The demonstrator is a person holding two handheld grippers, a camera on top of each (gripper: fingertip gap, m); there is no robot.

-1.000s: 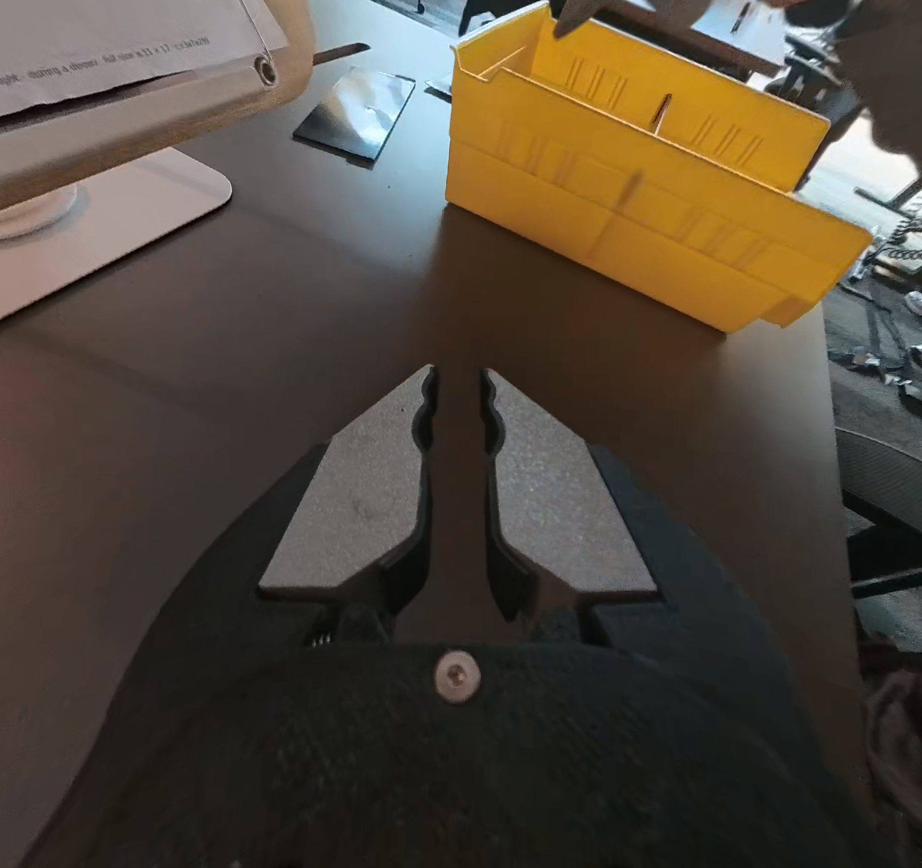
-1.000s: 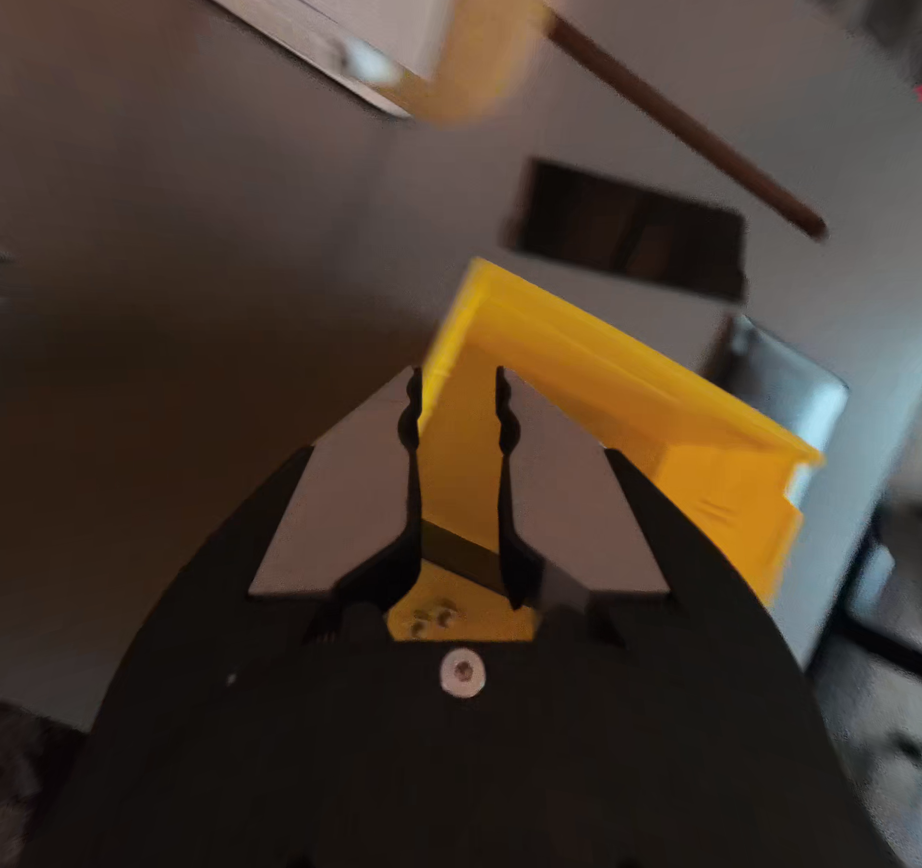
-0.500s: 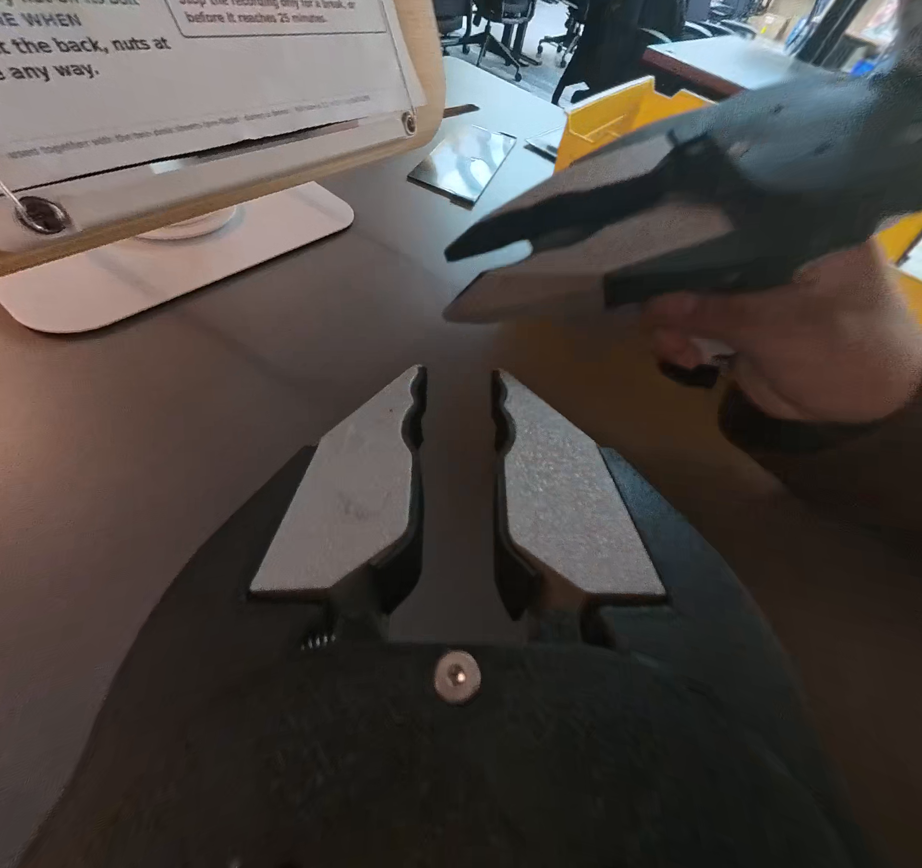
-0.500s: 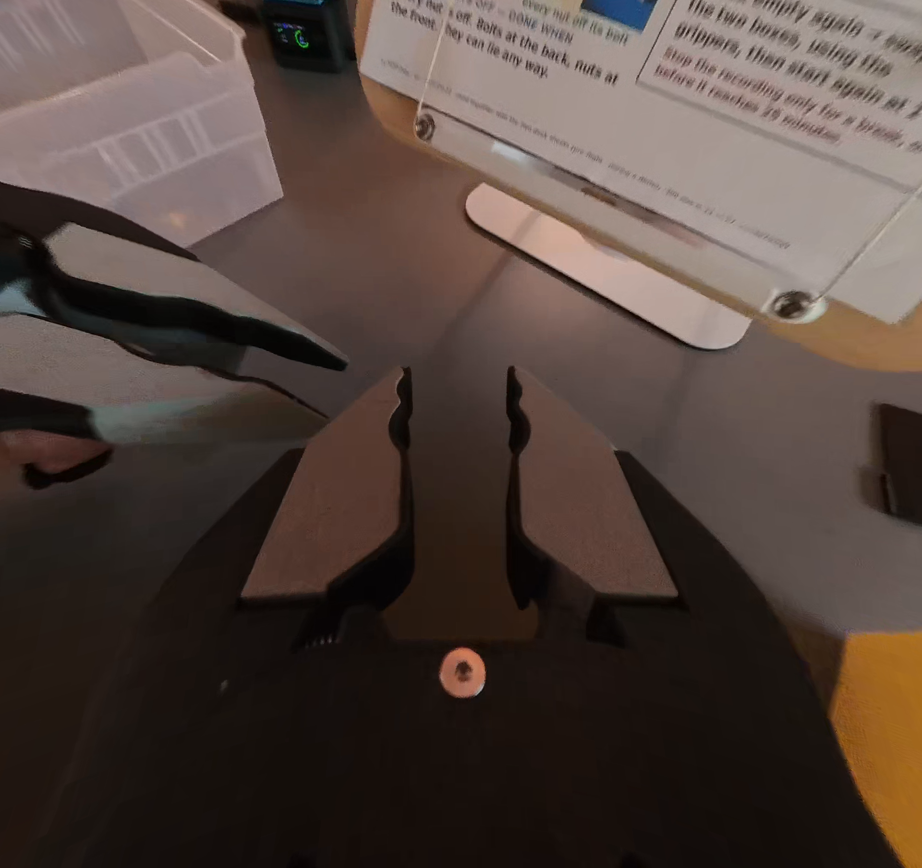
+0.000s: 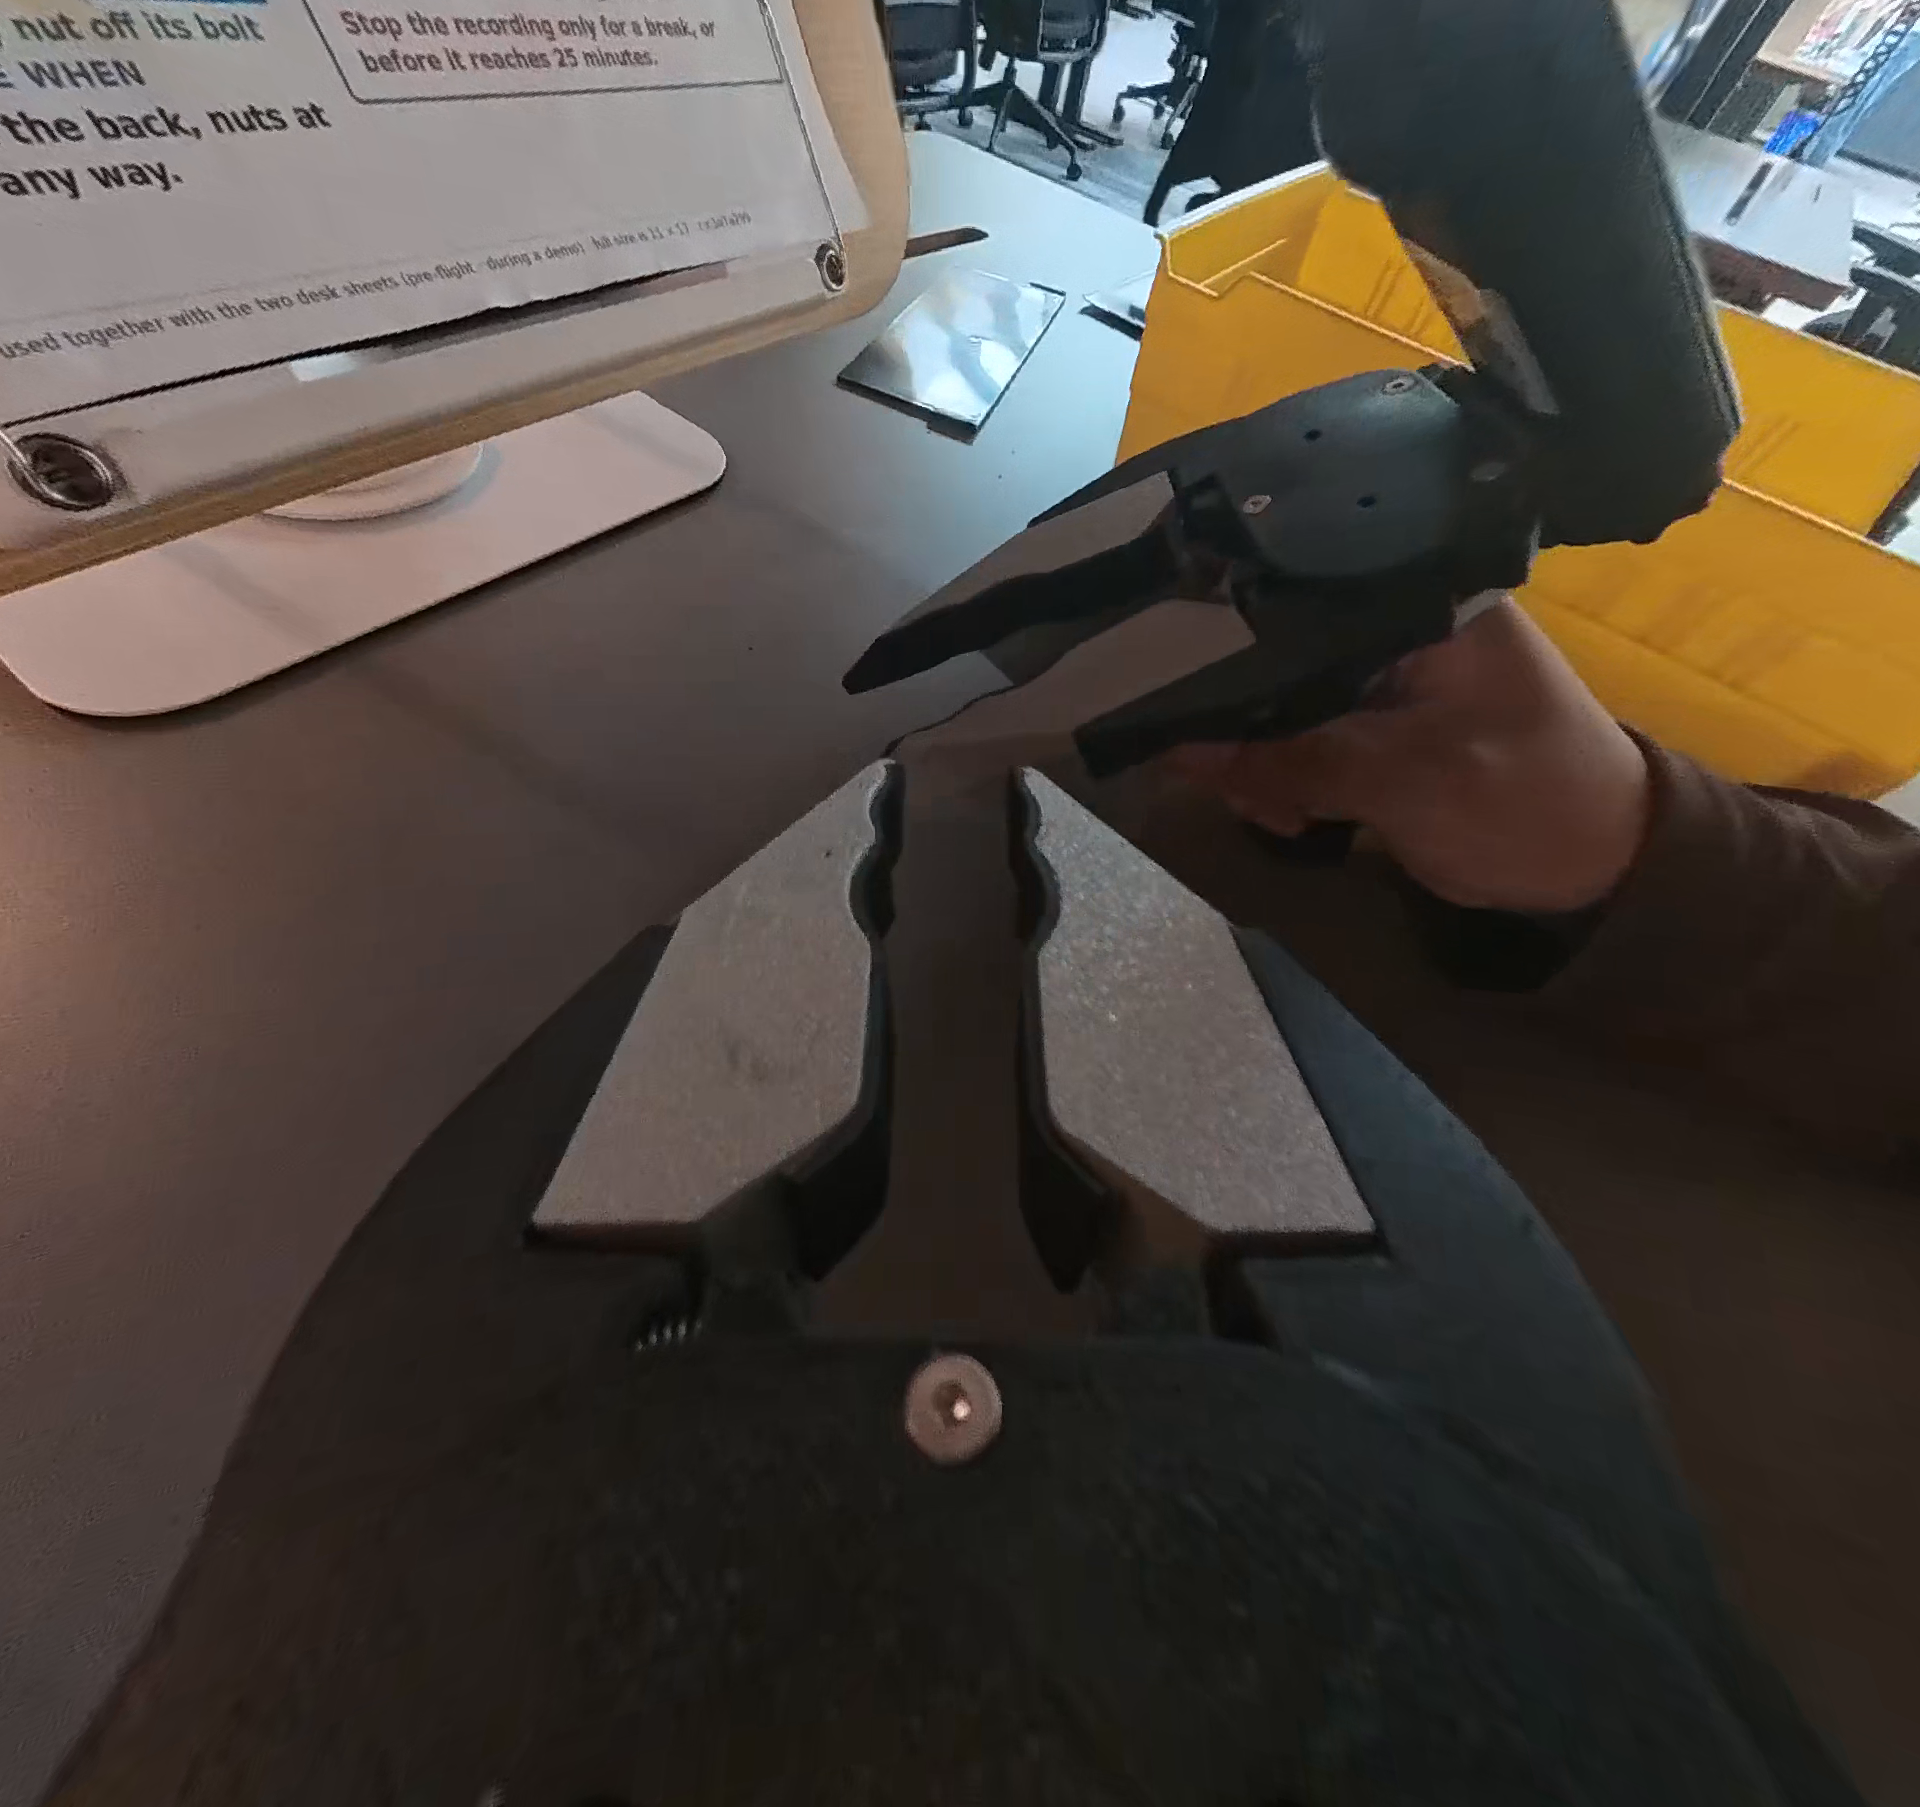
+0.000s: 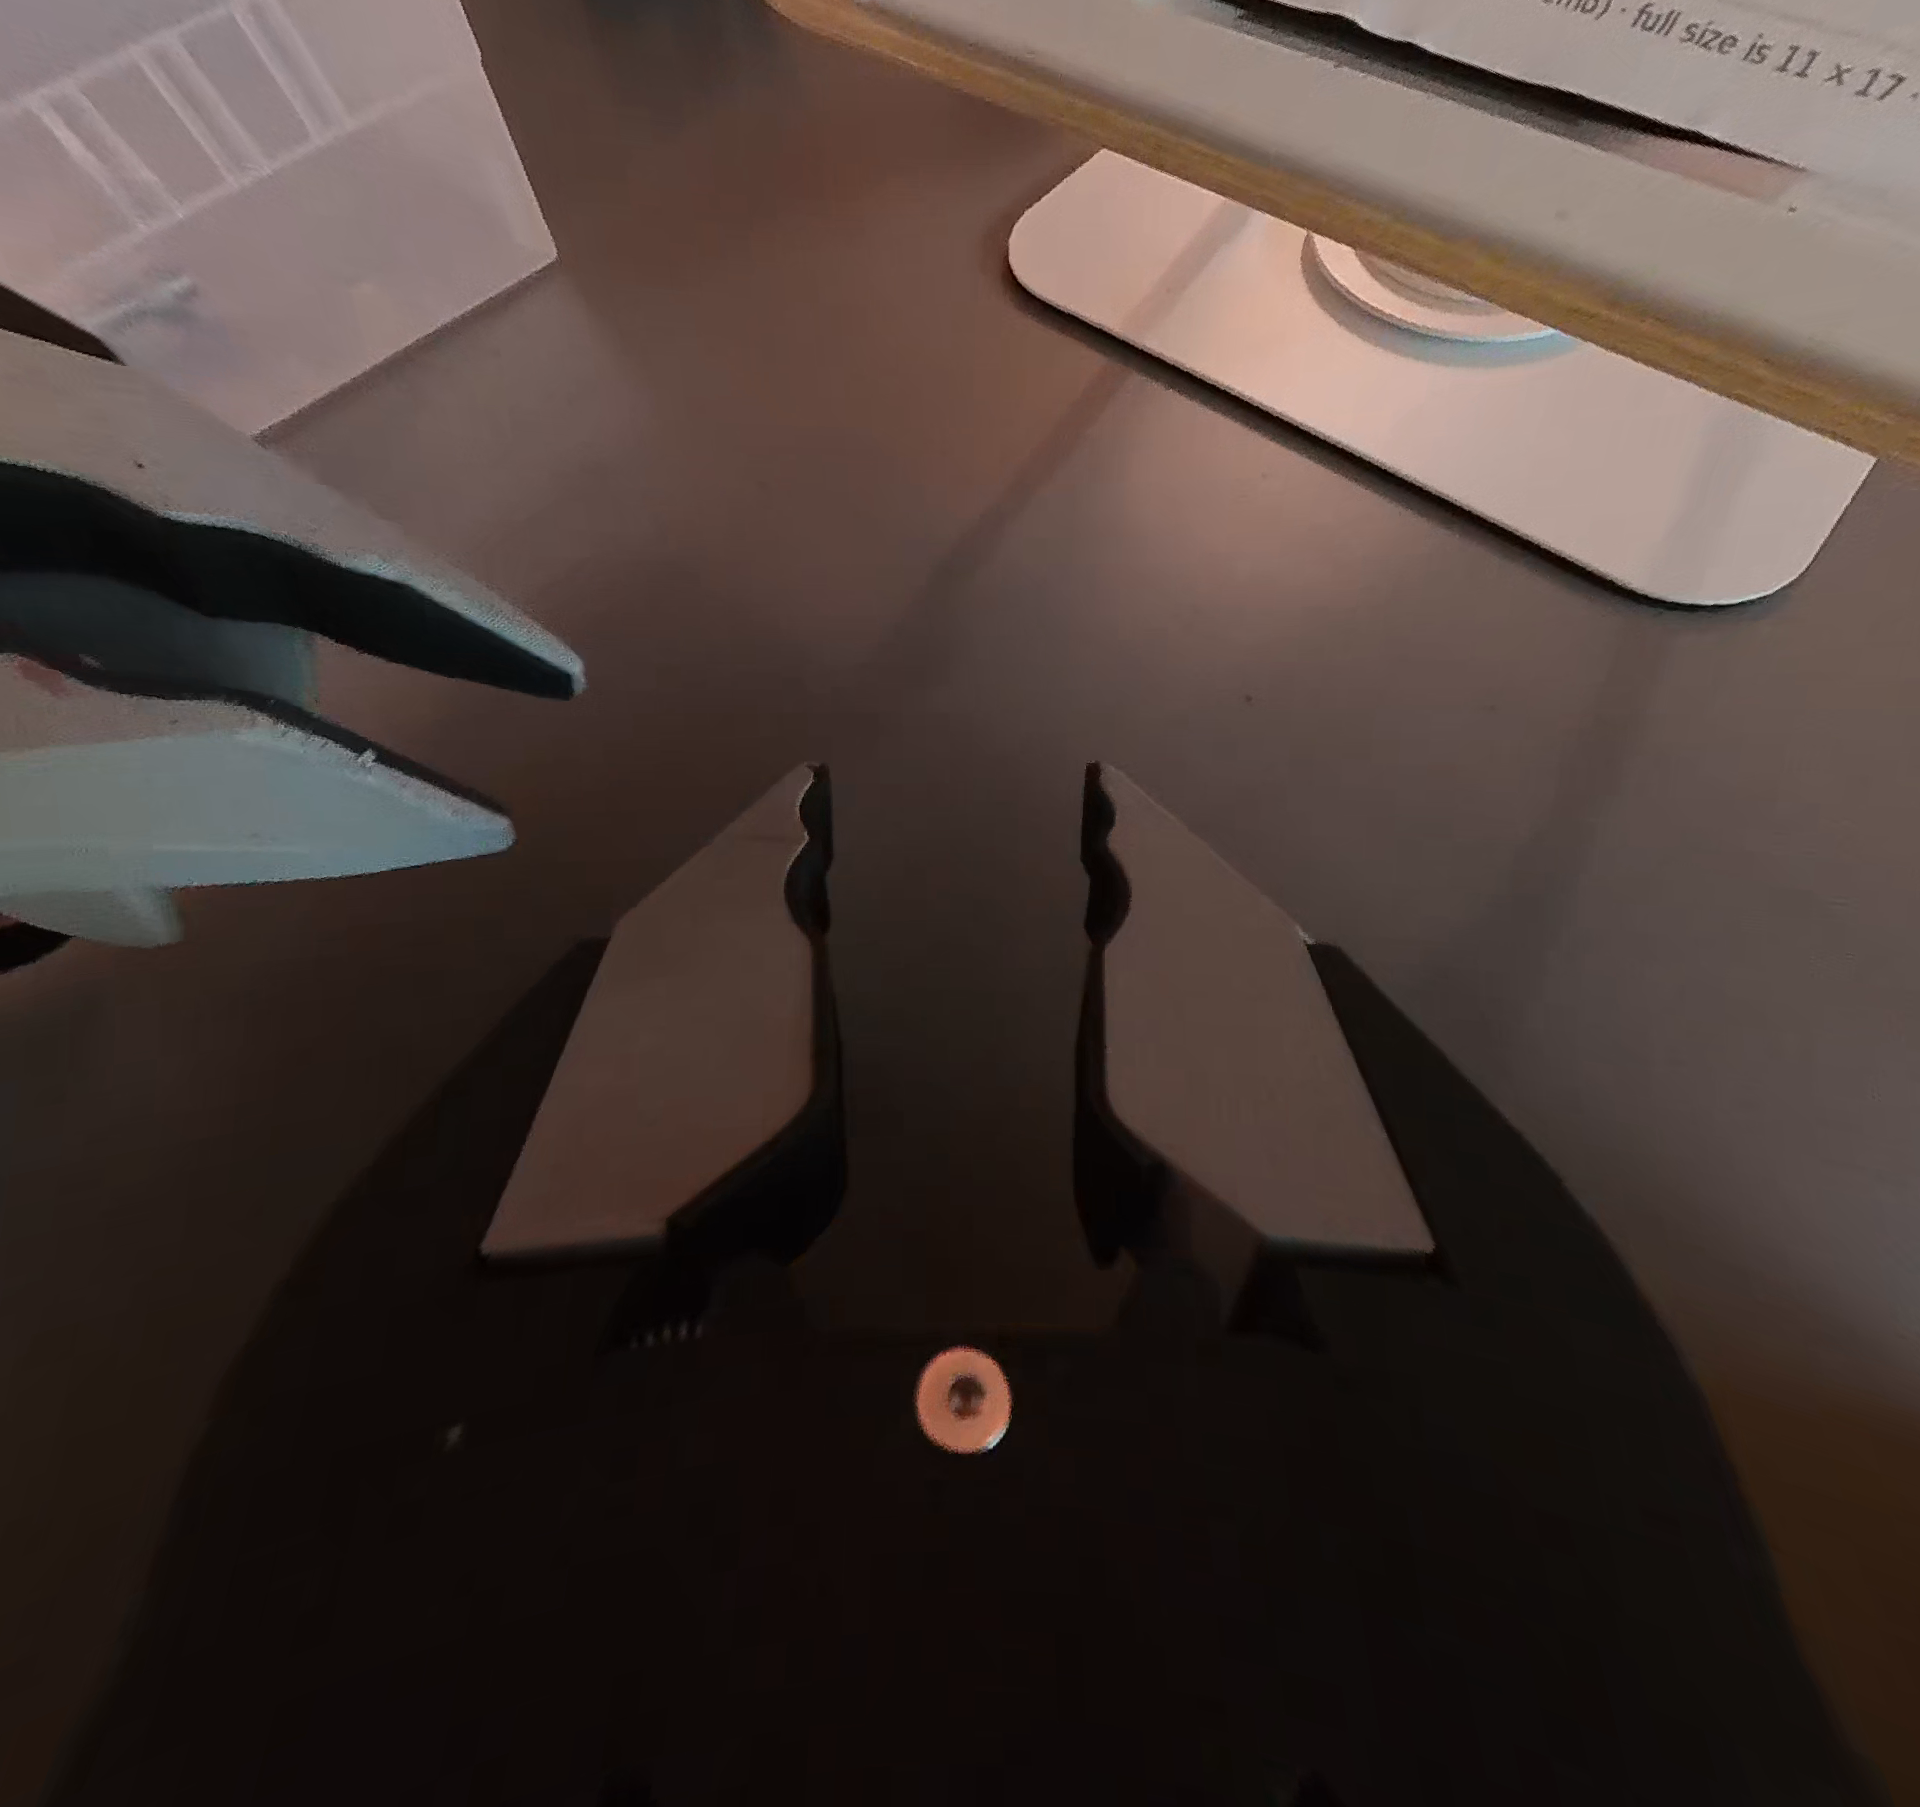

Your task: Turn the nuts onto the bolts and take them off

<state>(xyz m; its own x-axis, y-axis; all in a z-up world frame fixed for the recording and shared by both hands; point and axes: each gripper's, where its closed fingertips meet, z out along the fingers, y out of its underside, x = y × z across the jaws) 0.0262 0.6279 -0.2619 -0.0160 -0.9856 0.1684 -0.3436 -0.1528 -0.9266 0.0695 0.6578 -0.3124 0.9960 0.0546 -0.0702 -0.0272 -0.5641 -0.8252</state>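
No nut or bolt shows clearly in either view. My left gripper (image 5: pixel 958 791) hangs low over the dark table (image 5: pixel 364 926), jaws a narrow gap apart and empty. My right gripper (image 6: pixel 956 791) is open wider and empty over the same table. The two grippers point toward each other with their tips close. The right gripper (image 5: pixel 883 718) shows in the left wrist view, held by a hand (image 5: pixel 1455 801). The left gripper (image 6: pixel 540 760) shows at the left of the right wrist view. A yellow bin (image 5: pixel 1766 562) stands behind the right gripper.
A sign board on a white stand (image 5: pixel 364 531) stands at the back; its base (image 6: pixel 1455 427) is just ahead of my right gripper. A translucent bin (image 6: pixel 260 147) sits at the far left. A dark shiny card (image 5: pixel 956 344) lies near the yellow bin. Office chairs stand beyond the table.
My right gripper left the yellow bin, swung to the table middle and opened wider. My left gripper turned from the bin toward the sign stand. Both now meet tip to tip.
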